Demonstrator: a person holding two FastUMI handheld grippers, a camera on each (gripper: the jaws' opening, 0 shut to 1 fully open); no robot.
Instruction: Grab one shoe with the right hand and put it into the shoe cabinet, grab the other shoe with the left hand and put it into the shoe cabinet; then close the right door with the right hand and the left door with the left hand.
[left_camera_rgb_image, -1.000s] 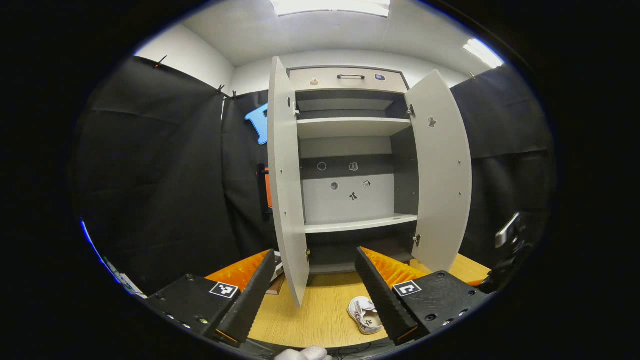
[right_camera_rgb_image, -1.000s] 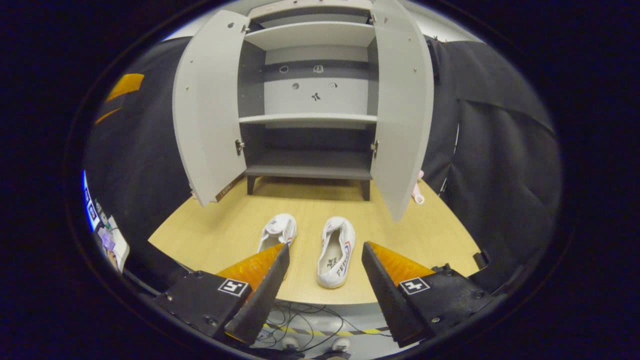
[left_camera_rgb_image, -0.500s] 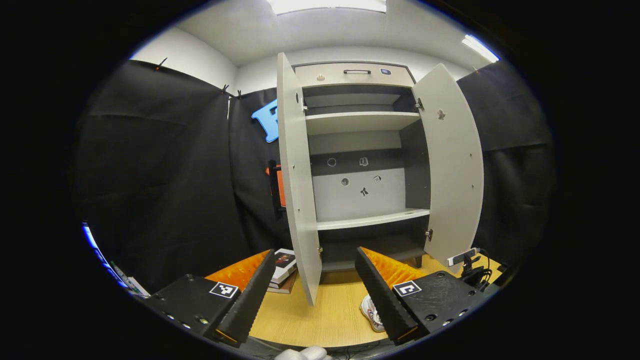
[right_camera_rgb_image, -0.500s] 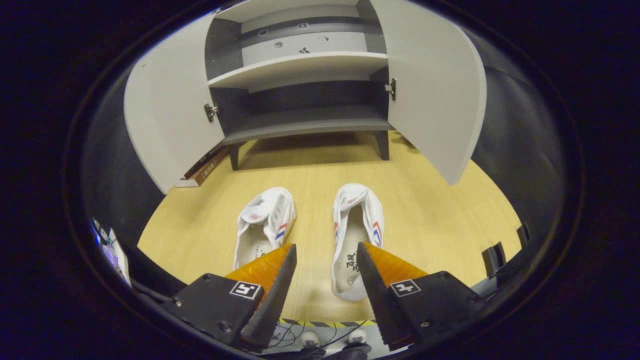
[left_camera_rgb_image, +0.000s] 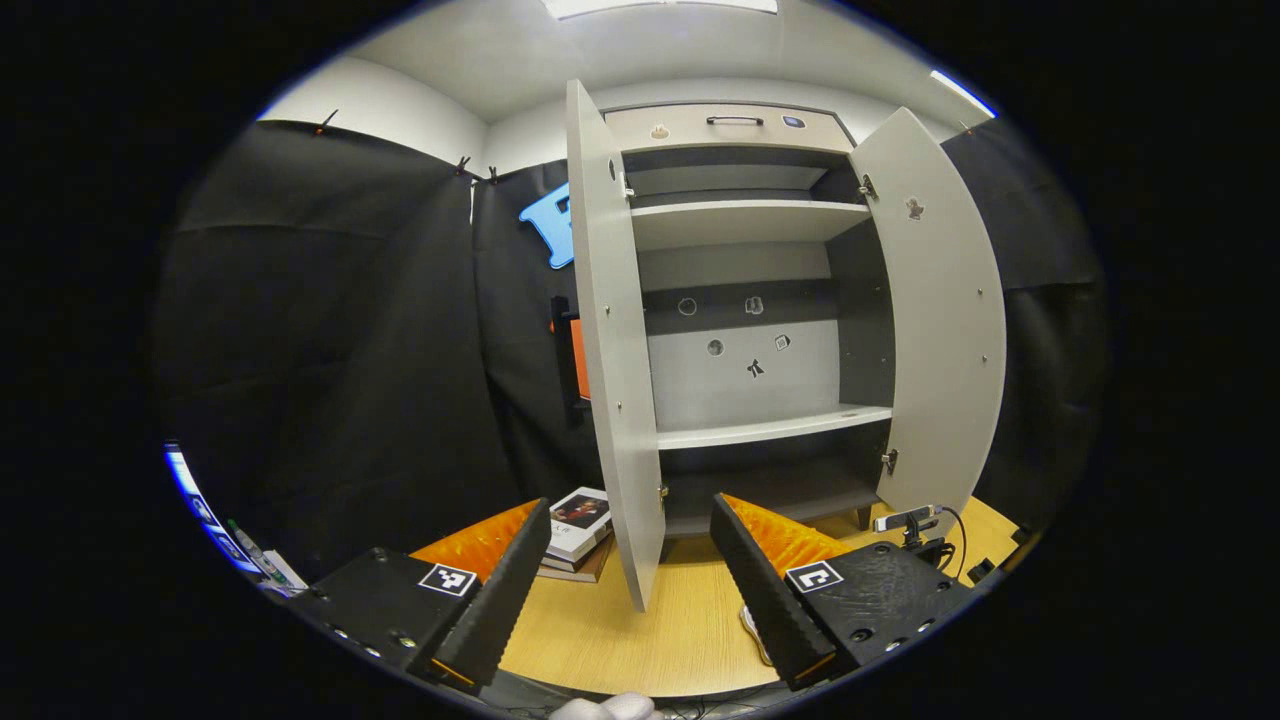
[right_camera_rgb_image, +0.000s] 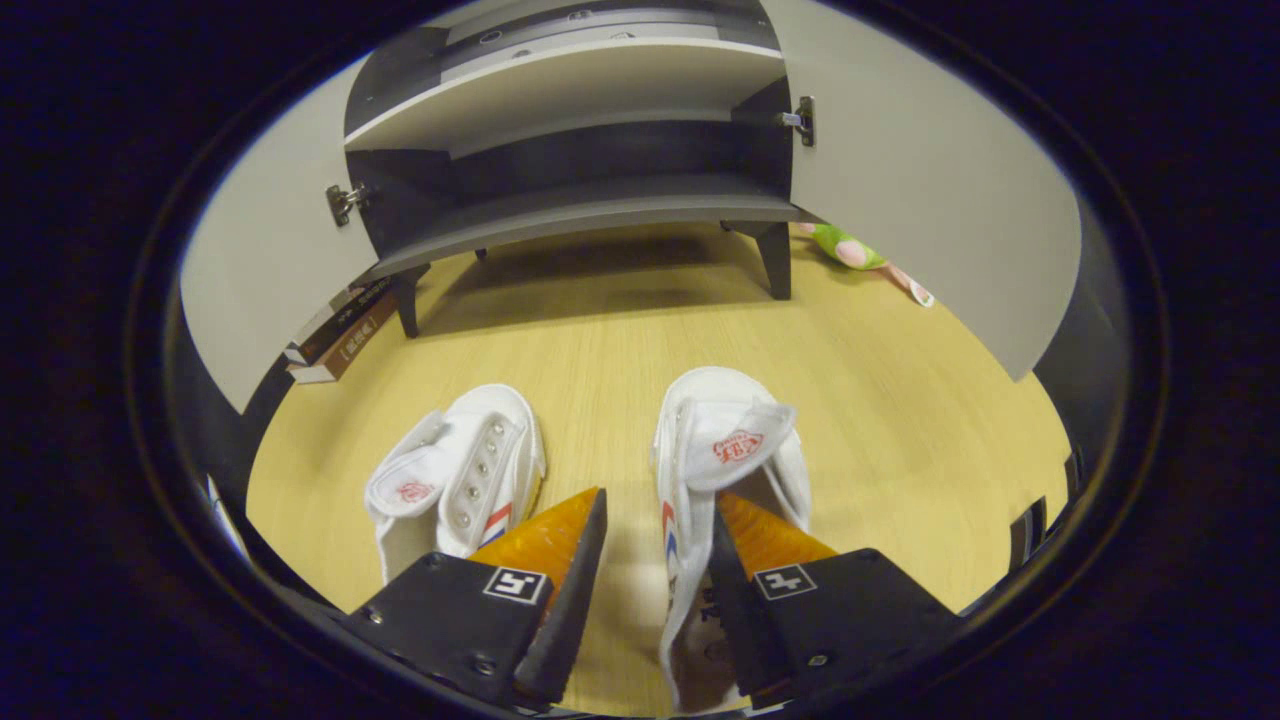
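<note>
- White canvas, both shoes: the right shoe (right_camera_rgb_image: 722, 470) and the left shoe (right_camera_rgb_image: 460, 480) lie side by side on the wooden floor (right_camera_rgb_image: 900, 420) in front of the cabinet (right_camera_rgb_image: 590, 200), well short of its bottom shelf.
- Each shoe's long axis runs toward the cabinet, toe nearest it and heel toward the camera in the right gripper view; the left shoe is angled slightly off that line.
- A red printed mark sits on each tongue strap, too small to read; red and blue stripes run along the shoes' sides.
- Right gripper (right_camera_rgb_image: 655, 590) is down at the right shoe with its fingers spread: one finger stands inside the shoe's opening, the other outside its inner wall, so the wall lies between them; whether either finger touches the shoe I cannot tell.
- Left gripper (left_camera_rgb_image: 630, 585) hangs spread and empty in front of the cabinet, facing the shelves.
- Both cabinet doors stand open: left door (left_camera_rgb_image: 615, 330) and right door (left_camera_rgb_image: 945, 320).
- Left of the cabinet, books (left_camera_rgb_image: 578, 530) are stacked on the floor; their covers are unreadable.
- Right of the cabinet, a green and pink plush toy (right_camera_rgb_image: 850, 248) lies on the floor behind the right door.
</note>
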